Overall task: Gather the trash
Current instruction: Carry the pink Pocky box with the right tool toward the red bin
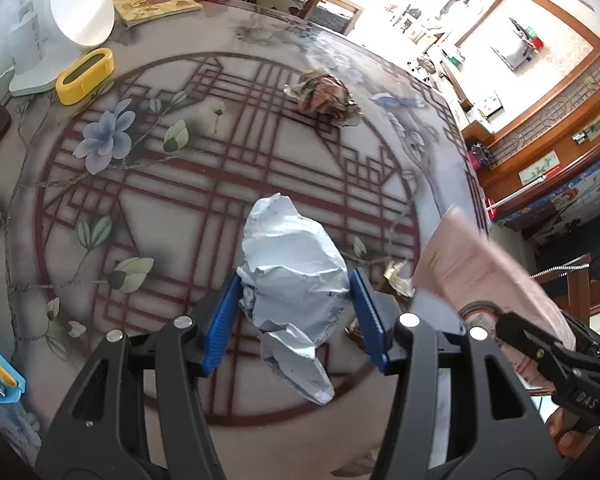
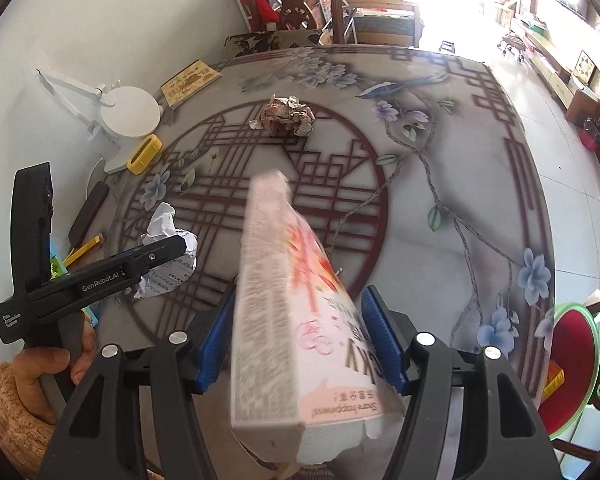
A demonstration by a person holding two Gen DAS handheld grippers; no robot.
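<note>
My left gripper [image 1: 294, 292] is shut on a crumpled white paper [image 1: 296, 272], which hangs between the blue pads above the patterned table [image 1: 172, 216]. In the right wrist view the same paper [image 2: 166, 236] shows at the left behind one black finger [image 2: 156, 254]. My right gripper [image 2: 298, 320] is shut on a long pink carton [image 2: 284, 300], tilted and lifted off the table. That carton [image 1: 476, 264] also shows at the right of the left wrist view. A crumpled brown paper ball [image 2: 288, 116] lies at the far side. A small gold wrapper [image 1: 400, 278] lies beside the carton.
A white desk lamp [image 1: 80, 8], a yellow holder [image 1: 86, 74] and a booklet [image 1: 156, 2] stand at the far left. A wooden chair [image 2: 296, 4] is behind the table. A red stool with a green rim [image 2: 572, 364] sits past the right edge. A person's hand [image 2: 44, 364] holds the left gripper.
</note>
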